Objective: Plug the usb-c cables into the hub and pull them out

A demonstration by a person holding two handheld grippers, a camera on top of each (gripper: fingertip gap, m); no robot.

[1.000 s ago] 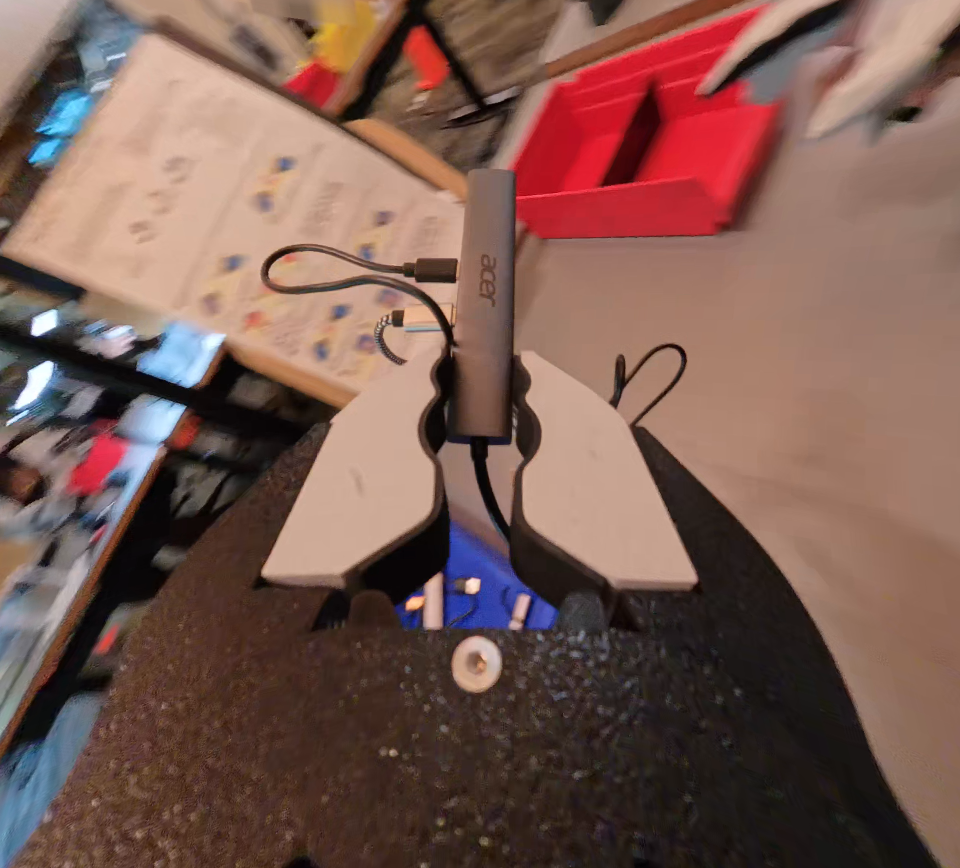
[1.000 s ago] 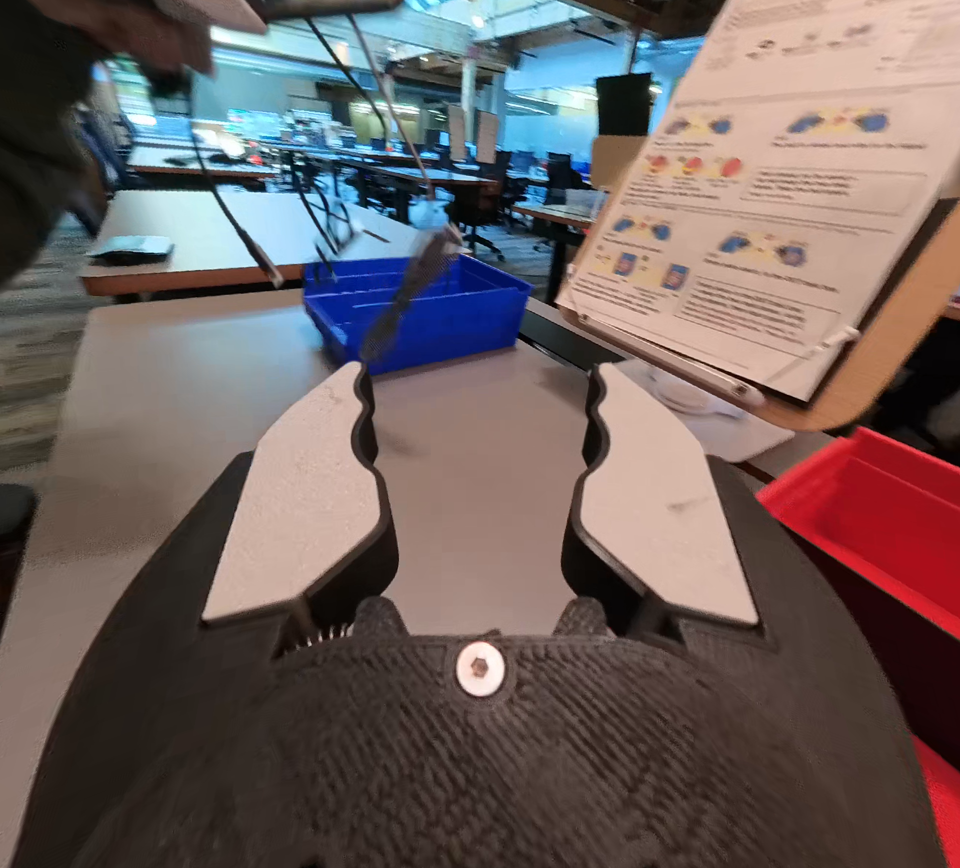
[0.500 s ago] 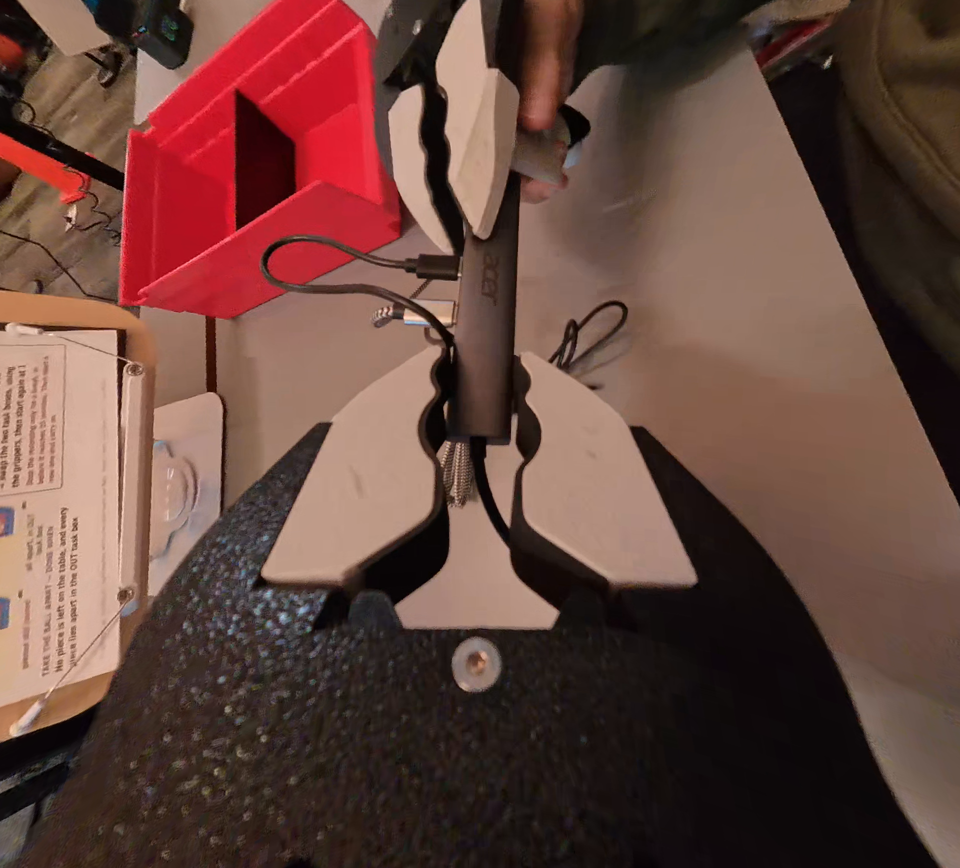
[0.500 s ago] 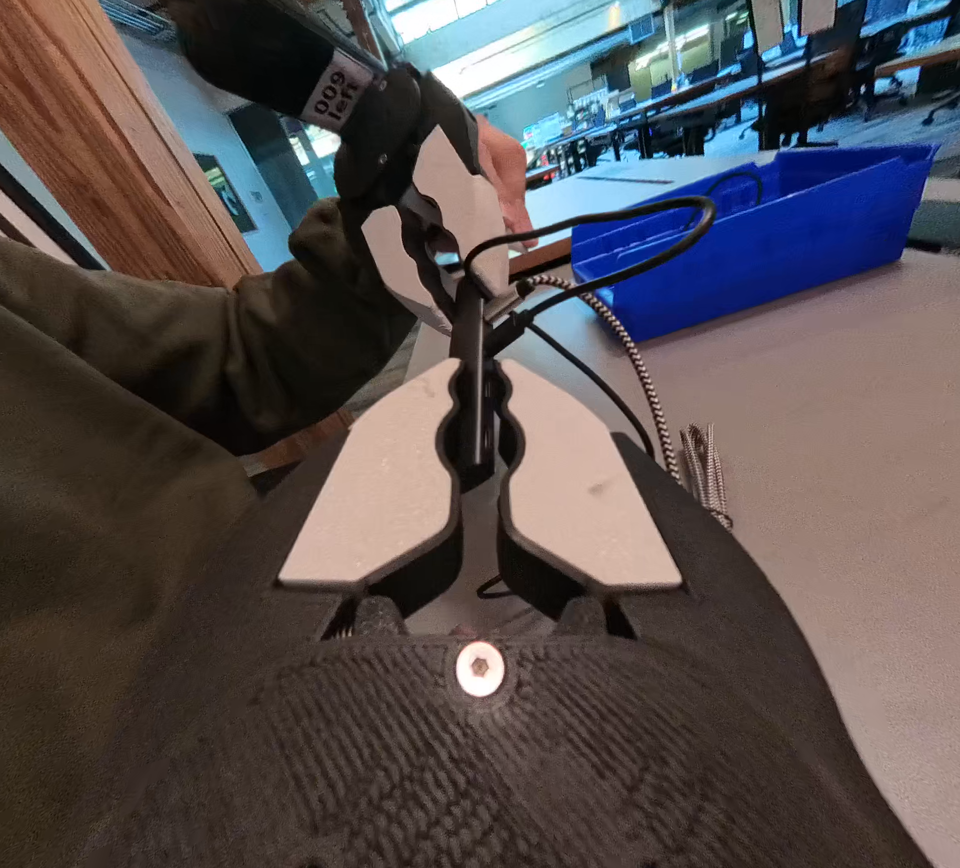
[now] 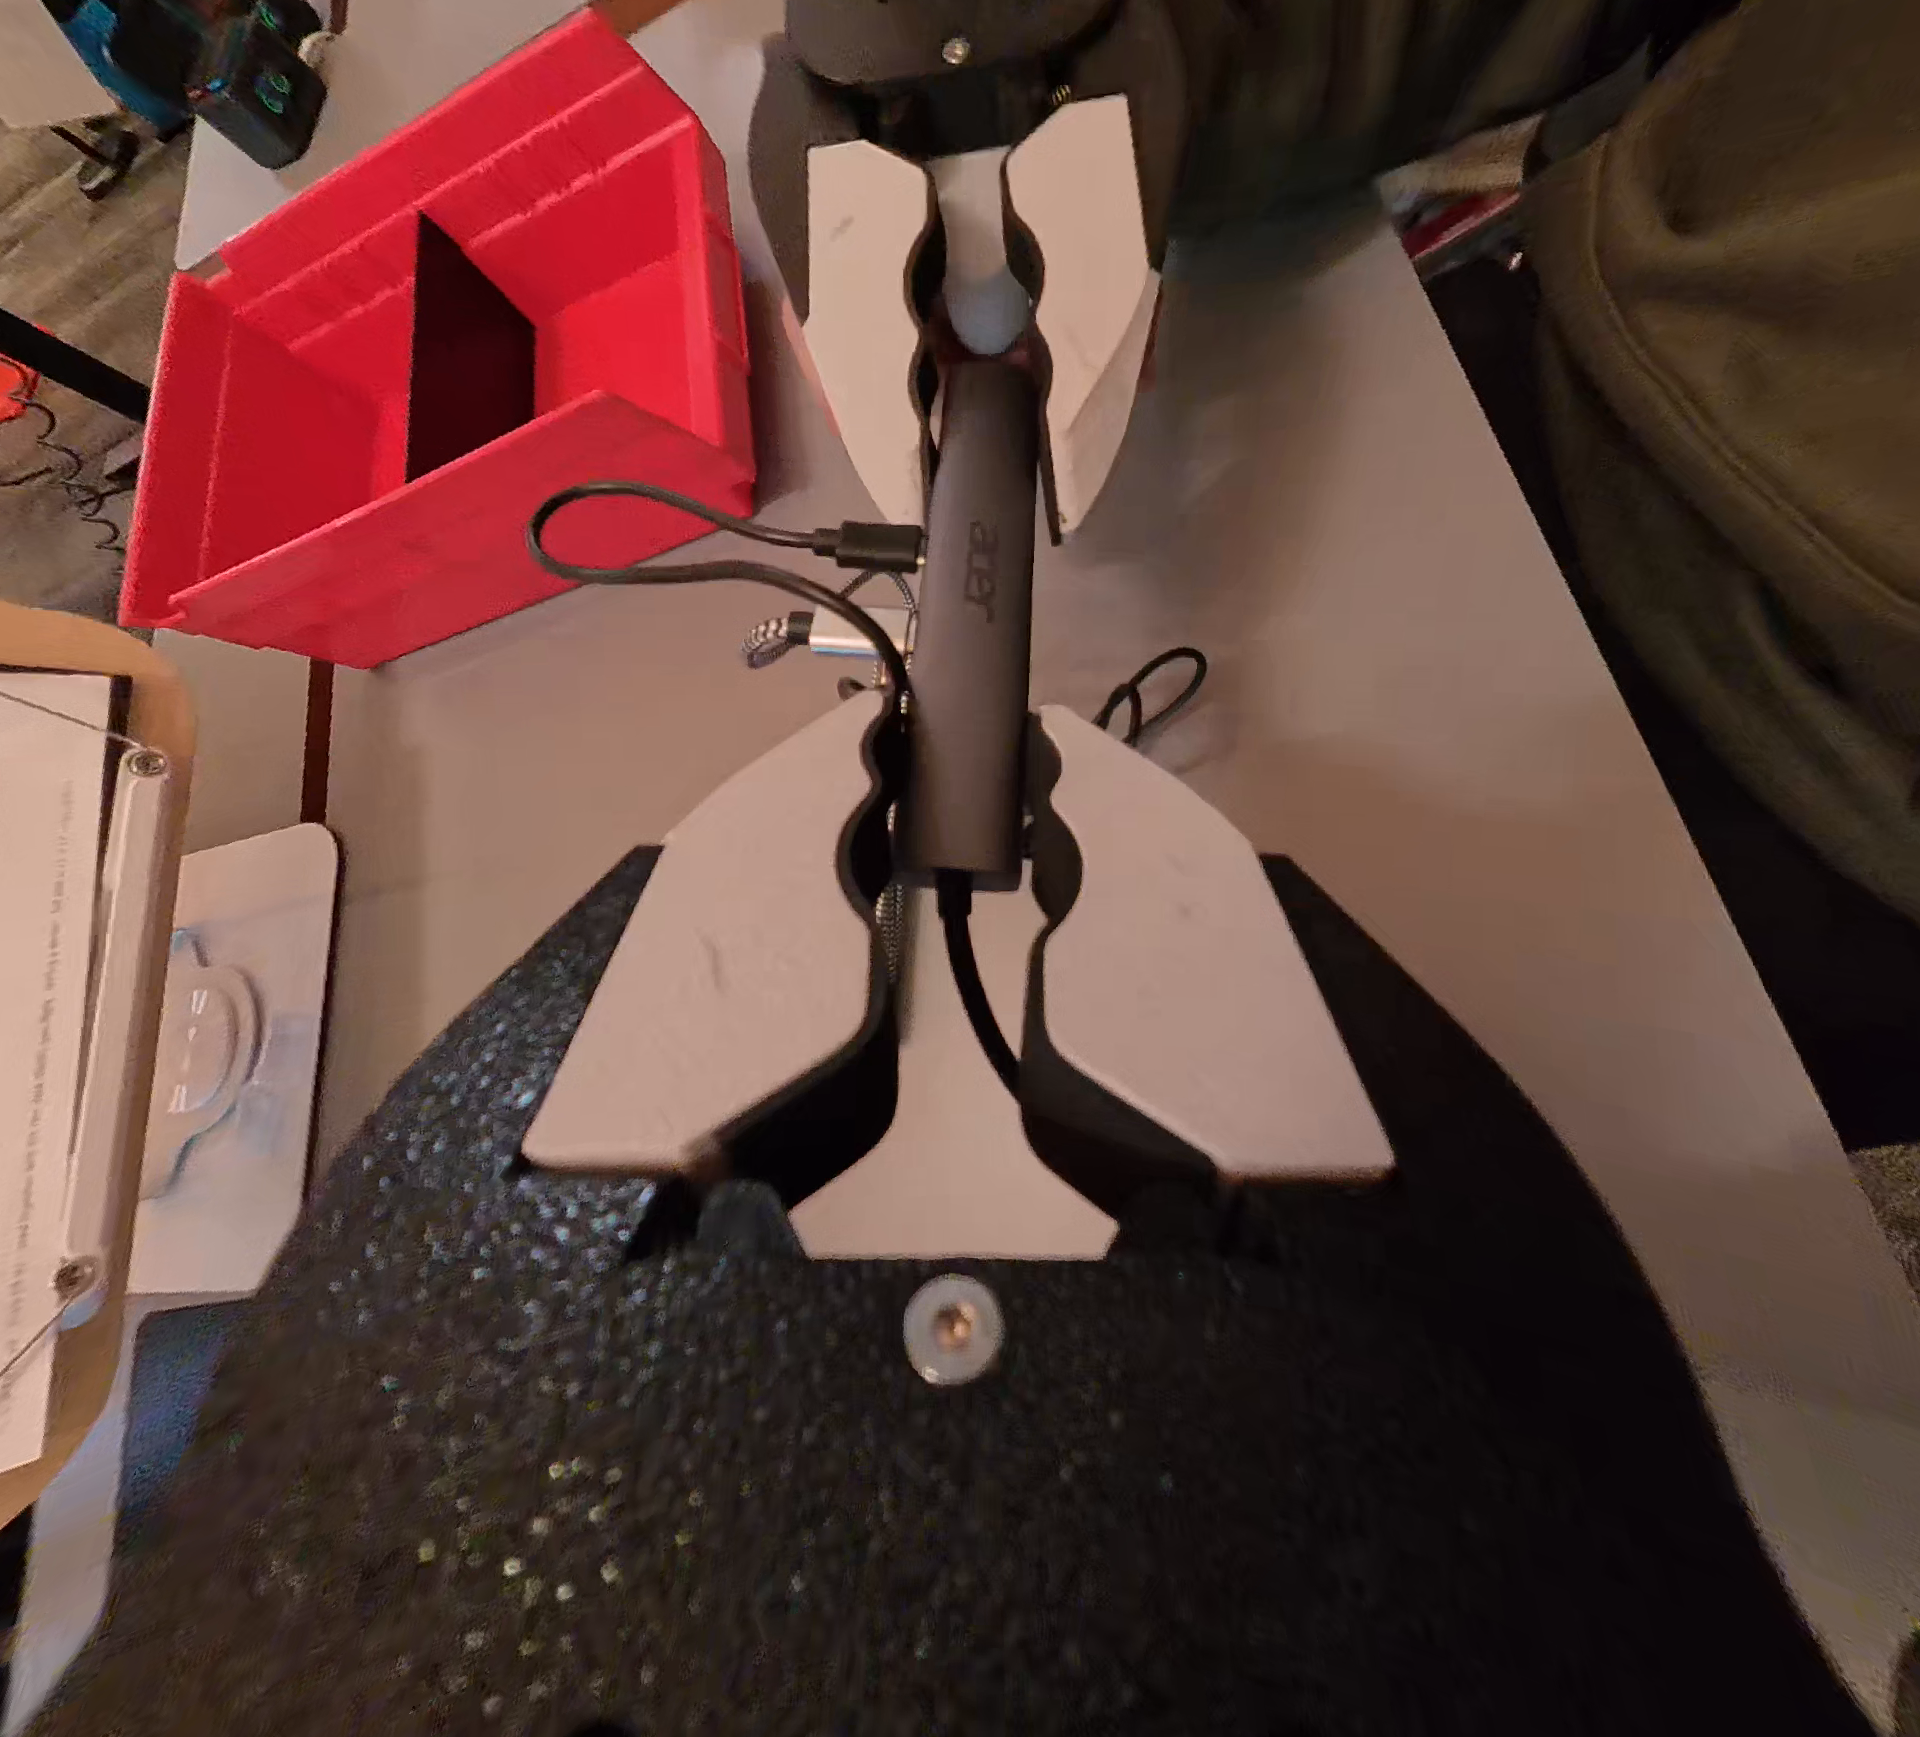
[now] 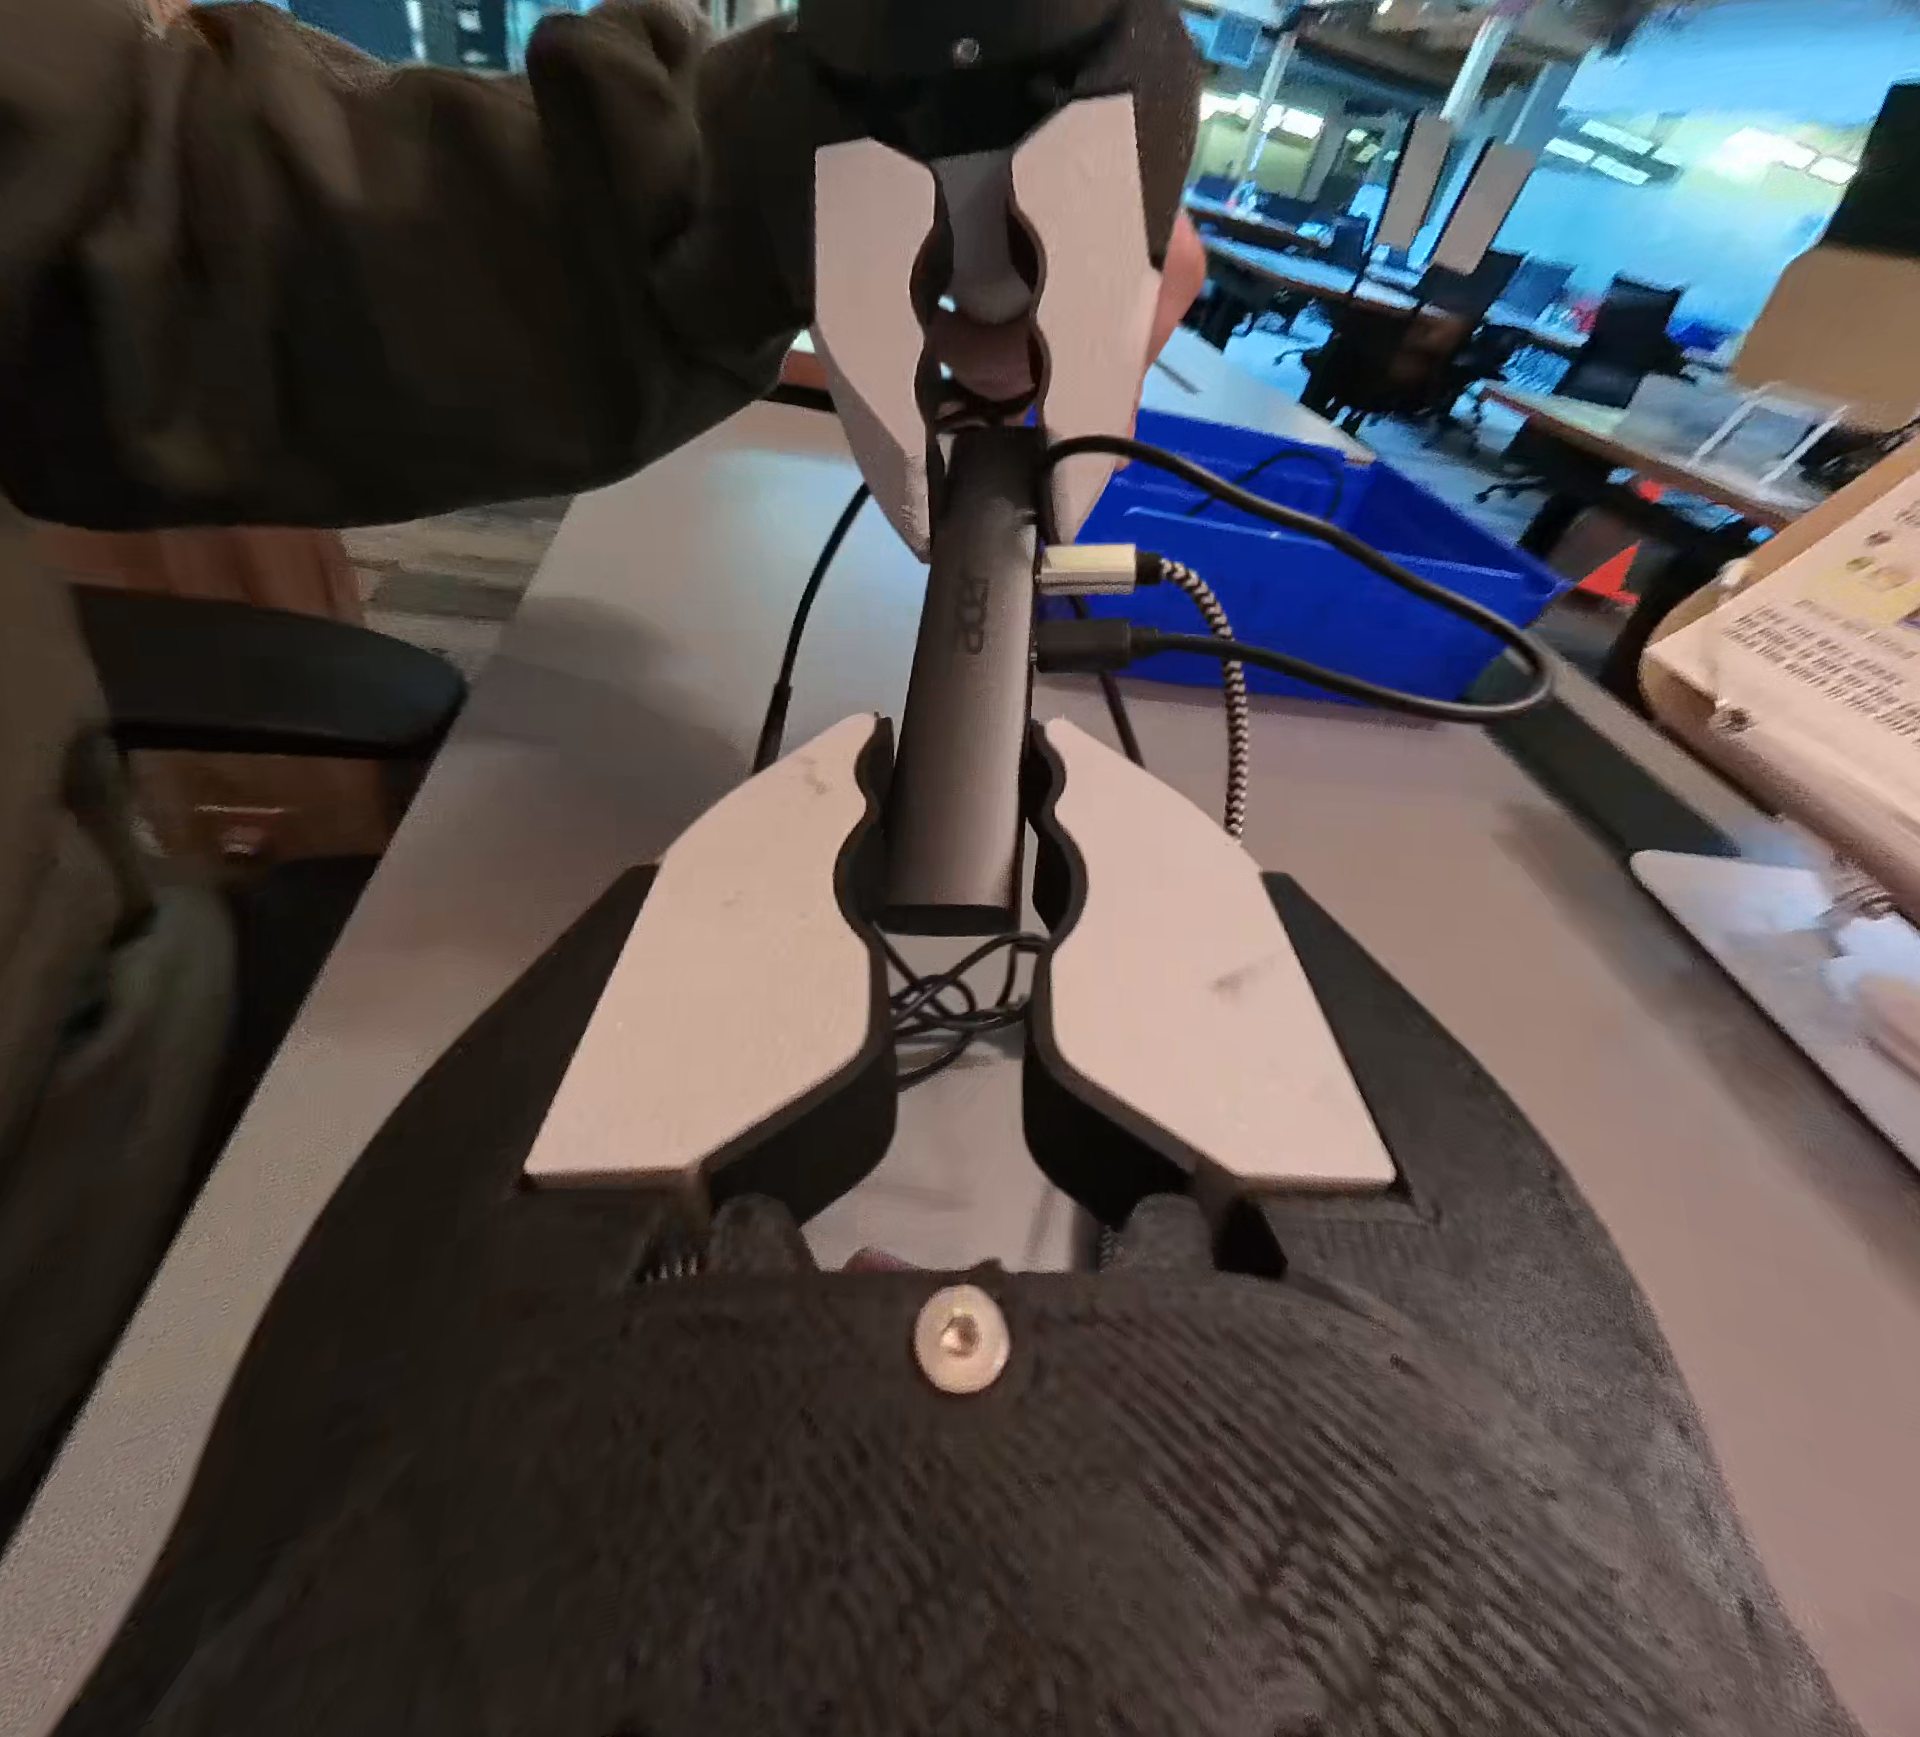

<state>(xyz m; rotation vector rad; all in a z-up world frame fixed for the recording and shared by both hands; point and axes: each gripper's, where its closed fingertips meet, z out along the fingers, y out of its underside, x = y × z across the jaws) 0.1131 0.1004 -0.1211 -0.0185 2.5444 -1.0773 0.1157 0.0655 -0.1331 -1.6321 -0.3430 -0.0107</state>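
Observation:
A dark grey USB hub (image 5: 971, 648) is held above the grey table (image 5: 1351, 752) between both grippers. My left gripper (image 5: 961, 731) is shut on the end where the hub's own black lead comes out. My right gripper (image 6: 961, 737) is shut on the opposite end (image 6: 961, 700). Each gripper faces the other: the right one (image 5: 982, 440) shows at the top of the left wrist view, and the left one (image 6: 987, 482) at the top of the right wrist view. A black USB-C plug (image 5: 868, 544) and a silver plug (image 5: 831, 638) on a braided cable sit in the hub's side ports.
A red bin (image 5: 436, 440) stands on the table beyond the hub. A blue bin (image 6: 1299, 586) holds a black cable. A board with instruction sheets (image 6: 1818, 648) and a white flat pack (image 5: 239, 1012) lie to the side. Loose black cable (image 5: 1153, 700) lies under the hub. Olive sleeves border both views. Tip to tip, the grippers are about 5 cm apart.
The right gripper, open and apart one second ago, came in and shut on the hub's free end. Both grippers have turned to face each other squarely. The left kept its hold.

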